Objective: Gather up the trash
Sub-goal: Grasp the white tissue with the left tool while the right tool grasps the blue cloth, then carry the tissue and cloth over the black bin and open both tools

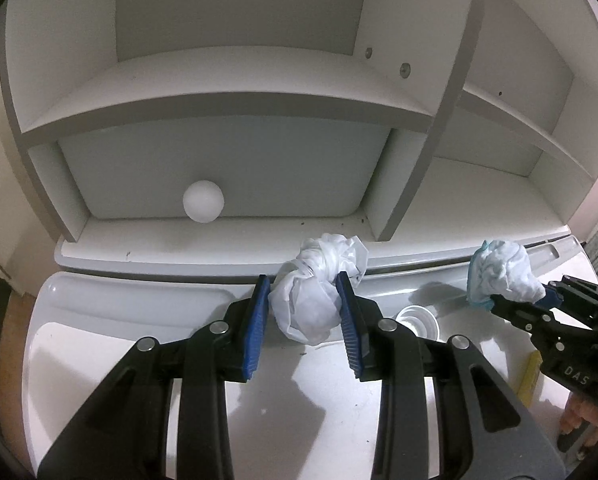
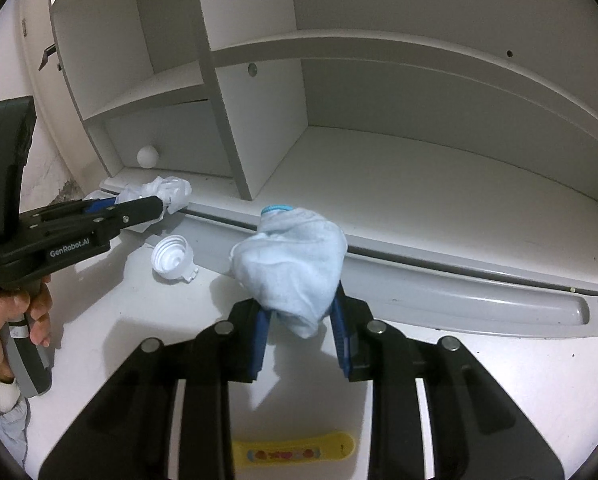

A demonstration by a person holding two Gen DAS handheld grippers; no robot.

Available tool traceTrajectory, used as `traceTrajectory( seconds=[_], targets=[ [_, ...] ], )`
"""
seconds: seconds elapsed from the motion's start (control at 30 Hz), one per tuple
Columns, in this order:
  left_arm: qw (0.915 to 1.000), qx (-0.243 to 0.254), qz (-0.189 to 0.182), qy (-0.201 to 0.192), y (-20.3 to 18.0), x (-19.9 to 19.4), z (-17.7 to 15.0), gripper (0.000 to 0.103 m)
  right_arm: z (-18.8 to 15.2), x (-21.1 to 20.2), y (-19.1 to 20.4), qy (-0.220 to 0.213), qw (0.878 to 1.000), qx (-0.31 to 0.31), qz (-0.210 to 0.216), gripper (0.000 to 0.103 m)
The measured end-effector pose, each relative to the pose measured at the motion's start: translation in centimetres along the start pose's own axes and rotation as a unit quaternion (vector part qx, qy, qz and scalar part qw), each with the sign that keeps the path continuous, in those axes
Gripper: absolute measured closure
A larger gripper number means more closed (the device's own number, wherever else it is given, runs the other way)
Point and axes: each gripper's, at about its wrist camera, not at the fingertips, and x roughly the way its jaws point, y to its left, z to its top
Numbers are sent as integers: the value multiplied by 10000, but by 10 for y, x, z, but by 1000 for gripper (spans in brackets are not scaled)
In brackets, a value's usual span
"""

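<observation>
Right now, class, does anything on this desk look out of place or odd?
Yes. A loose white bottle cap lies upside down on the desk, and a yellow wrapper lies near the front edge. Dark specks dot the shelf.

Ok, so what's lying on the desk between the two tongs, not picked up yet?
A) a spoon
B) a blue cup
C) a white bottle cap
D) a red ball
C: the white bottle cap sits loose on the desk, while the left tongs and right tongs each squeeze a crumpled wad.
</observation>
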Motion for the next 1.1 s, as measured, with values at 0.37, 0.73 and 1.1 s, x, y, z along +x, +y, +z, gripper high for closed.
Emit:
traceTrajectory(
  seconds=[0.37, 0.73, 1.1],
  targets=[
    [10000, 22, -25, 31, 2, 7, 7, 70, -1, -1, 2, -11, 10000, 71, -34, 75],
    [9974, 454, 25, -567, -20, -26, 16, 69, 0, -31, -12, -713, 9968, 319, -140, 75],
    [9680, 1462, -1708, -1119, -187, -131, 1, 69, -96, -254, -132, -2067, 9622, 1443, -1034, 75]
  ],
)
